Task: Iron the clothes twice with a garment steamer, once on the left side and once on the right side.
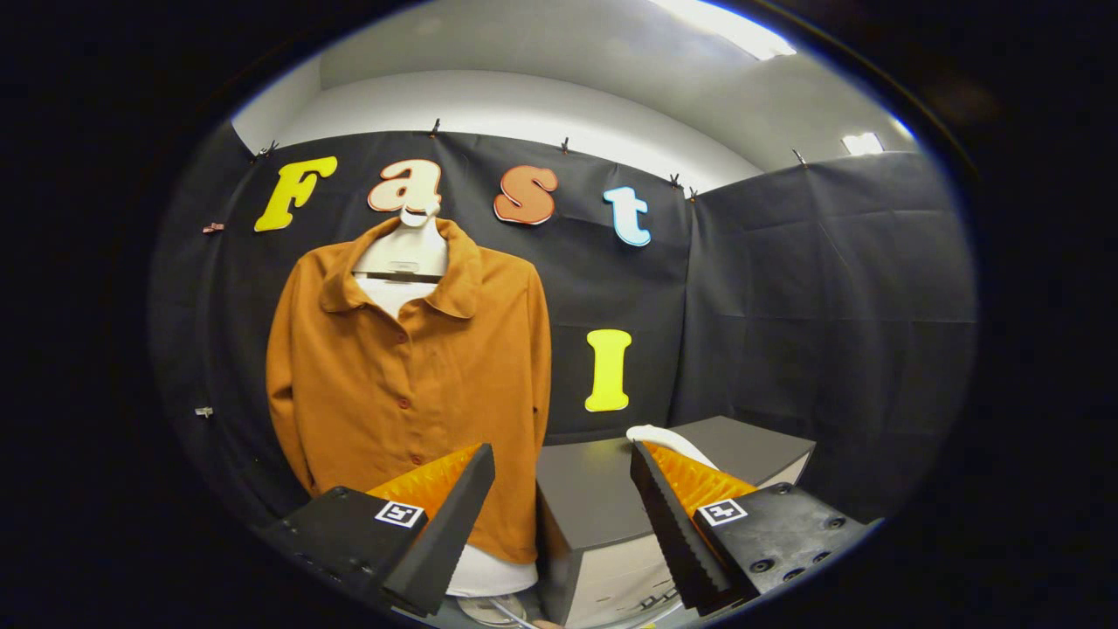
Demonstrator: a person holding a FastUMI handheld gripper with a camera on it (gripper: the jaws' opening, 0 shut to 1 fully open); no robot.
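We open on the left with the orange shirt (410, 384) hanging buttoned on a white mannequin form (403, 253) against the booth wall, just beyond the left finger. Nothing is touching that cloth, and we'd judge neither the left pass nor the right pass has begun; both look to be ahead of us.

Coming across, the gripper (563, 459) has its jaws spread wide, with nothing between them but open air. We're carrying no tool at all.

On to the right: a grey tabletop (594, 489) sits just ahead, beside the shirt's hem, and a white rounded thing (665, 437) peeks out behind the right fingertip. That may well be the garment steamer, though most of it is hidden, so we can't say for sure. By our reckoning, fetching it comes first.

As for containers, we spot none here, only pale panels under the tabletop that we cannot make out.
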